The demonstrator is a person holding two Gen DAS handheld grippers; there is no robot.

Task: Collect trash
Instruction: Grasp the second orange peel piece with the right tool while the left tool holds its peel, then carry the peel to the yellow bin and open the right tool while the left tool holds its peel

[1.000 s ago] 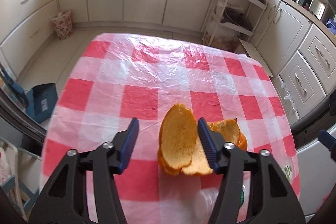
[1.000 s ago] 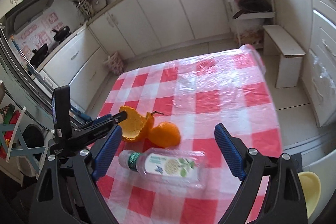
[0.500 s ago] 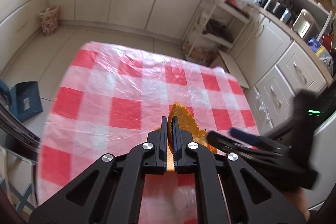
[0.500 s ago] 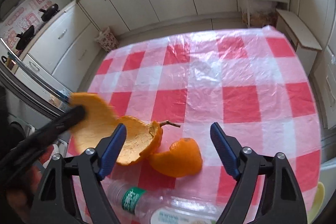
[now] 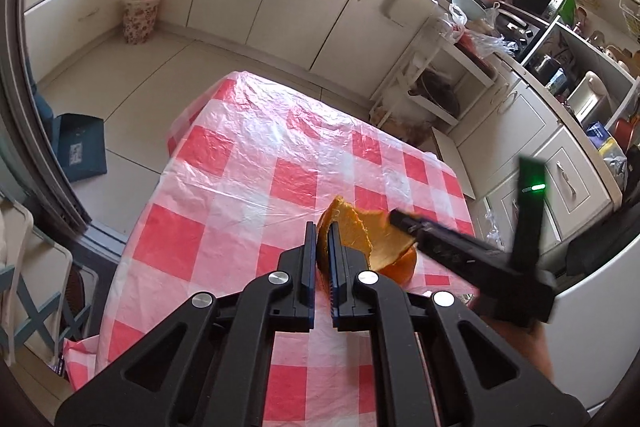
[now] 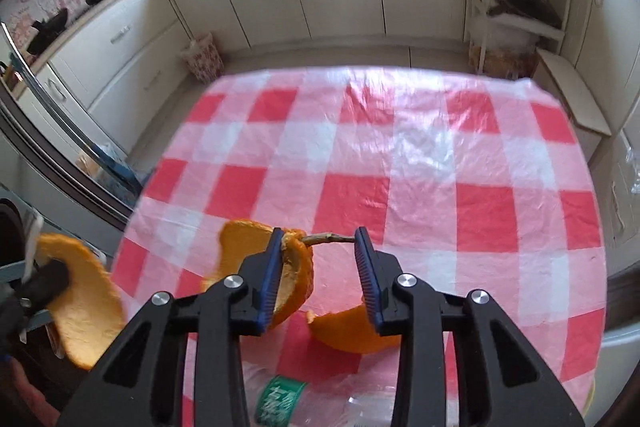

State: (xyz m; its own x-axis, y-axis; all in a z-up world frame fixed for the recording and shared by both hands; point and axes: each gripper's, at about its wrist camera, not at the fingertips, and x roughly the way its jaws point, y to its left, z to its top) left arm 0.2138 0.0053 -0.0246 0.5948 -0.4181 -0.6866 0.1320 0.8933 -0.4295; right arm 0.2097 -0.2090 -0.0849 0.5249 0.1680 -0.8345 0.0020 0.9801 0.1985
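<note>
From your left wrist camera, your left gripper (image 5: 321, 259) is clenched tight on a big piece of orange peel (image 5: 347, 225). The peel sticks up between the two blue pads, above the table with the red and white checked cloth (image 5: 256, 179). Your right gripper (image 5: 404, 219) comes in from the right as a black bar, just beside that peel. More orange peel (image 5: 400, 263) shows under it.

From your right wrist camera, your right gripper (image 6: 318, 267) has just been closing, but its jaws are partly apart and not pressing yet. A curled peel with a twig stem (image 6: 296, 267) sits between the pads, against the left one. Another peel piece (image 6: 348, 331) lies on the cloth near the right pad. A clear plastic bottle with a green label (image 6: 280, 399) lies close below. Far left, your left gripper (image 6: 44, 281) holds its peel (image 6: 84, 311) up off the table edge.
</note>
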